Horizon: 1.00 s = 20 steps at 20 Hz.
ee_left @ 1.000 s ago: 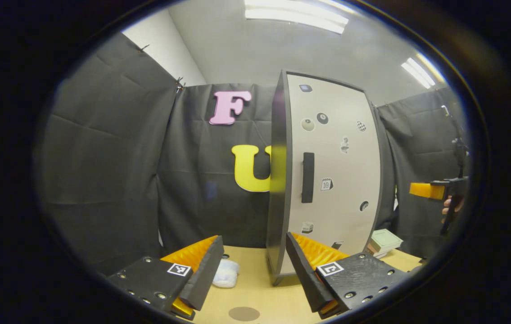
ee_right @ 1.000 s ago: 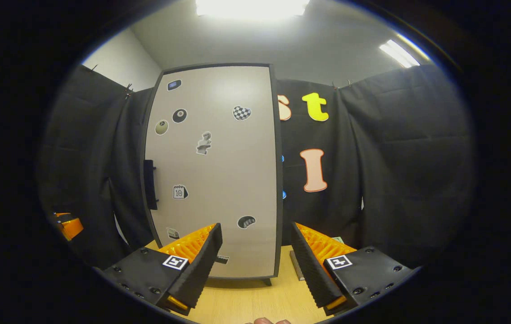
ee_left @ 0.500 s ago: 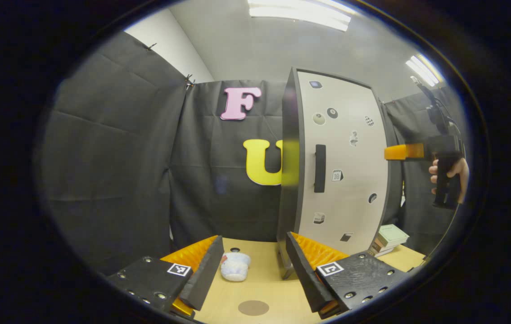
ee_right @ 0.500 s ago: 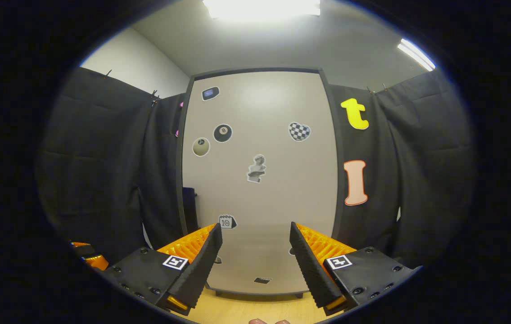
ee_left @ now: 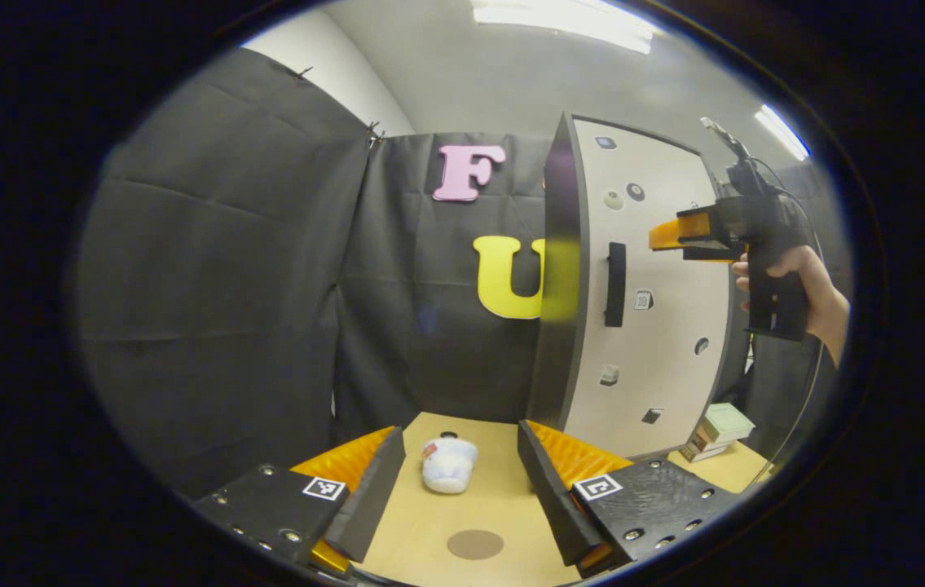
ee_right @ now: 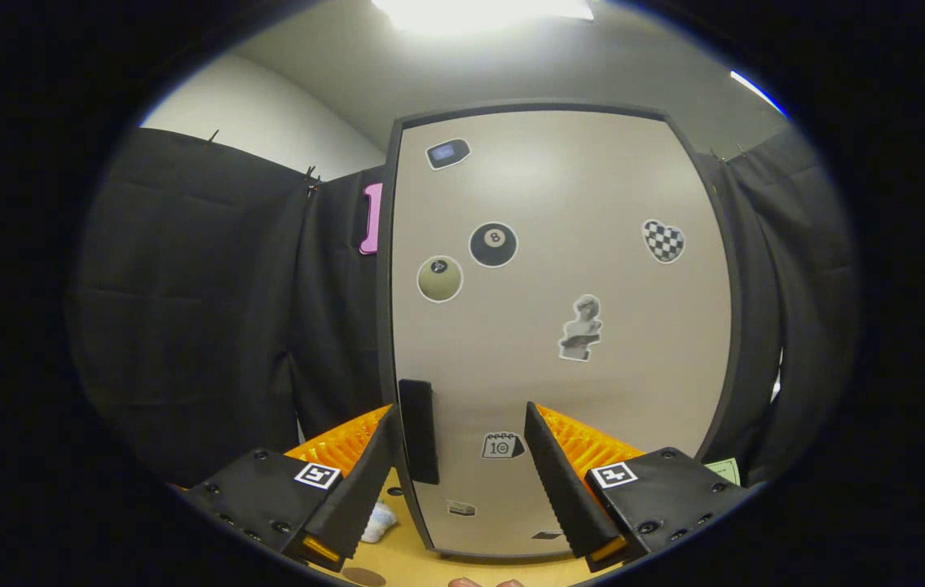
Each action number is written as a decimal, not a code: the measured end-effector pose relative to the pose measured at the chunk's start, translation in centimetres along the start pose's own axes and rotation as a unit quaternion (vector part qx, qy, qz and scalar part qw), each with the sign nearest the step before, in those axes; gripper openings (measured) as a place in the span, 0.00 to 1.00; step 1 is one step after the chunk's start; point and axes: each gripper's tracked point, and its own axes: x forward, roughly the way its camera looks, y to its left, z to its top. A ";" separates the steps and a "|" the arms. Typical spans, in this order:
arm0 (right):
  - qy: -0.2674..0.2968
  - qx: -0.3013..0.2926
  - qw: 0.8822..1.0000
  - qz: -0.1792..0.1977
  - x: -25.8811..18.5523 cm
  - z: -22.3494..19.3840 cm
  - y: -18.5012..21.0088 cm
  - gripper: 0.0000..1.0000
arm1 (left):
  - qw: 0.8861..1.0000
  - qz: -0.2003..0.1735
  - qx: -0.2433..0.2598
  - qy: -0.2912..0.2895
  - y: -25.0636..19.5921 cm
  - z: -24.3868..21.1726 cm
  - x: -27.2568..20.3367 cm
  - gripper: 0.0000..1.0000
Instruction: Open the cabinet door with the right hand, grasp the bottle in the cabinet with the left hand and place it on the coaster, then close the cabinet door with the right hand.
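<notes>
While both hand-held grippers gape, a coaster (ee_left: 475,544) lies on the tan table (ee_left: 503,505) before black cloth walls (ee_left: 218,310).

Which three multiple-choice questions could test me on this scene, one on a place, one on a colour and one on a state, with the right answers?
1. Where does the brown coaster lie?
A. on the table, just in front of the left tongs
B. on a shelf
C. on the floor

2. What colour is the door handle?
A. white
B. black
C. orange

3. In what state is the cabinet door?
A. wide open
B. taken off
C. shut

Answers:
1. A: the left gripper view shows it flat on the wooden top.
2. B: it is a black bar on the pale door.
3. C: the door sits flush with the cabinet's dark side, and the open right tongs are close to the handle.
</notes>
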 end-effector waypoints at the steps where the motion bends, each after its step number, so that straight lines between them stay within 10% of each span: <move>1: 0.003 -0.003 1.000 0.001 0.8 -0.1 0.5 0.95 | 1.000 0.006 -0.001 0.004 0.6 -0.3 0.0 0.86; 13: 0.056 -0.029 0.997 -0.052 6.9 -4.6 2.4 0.94 | 0.998 0.055 0.008 0.037 3.3 -4.2 0.5 0.86; 20: 0.093 -0.016 0.993 -0.075 8.2 -7.1 2.6 0.48 | 0.998 0.056 0.006 0.037 3.3 -4.4 0.3 0.86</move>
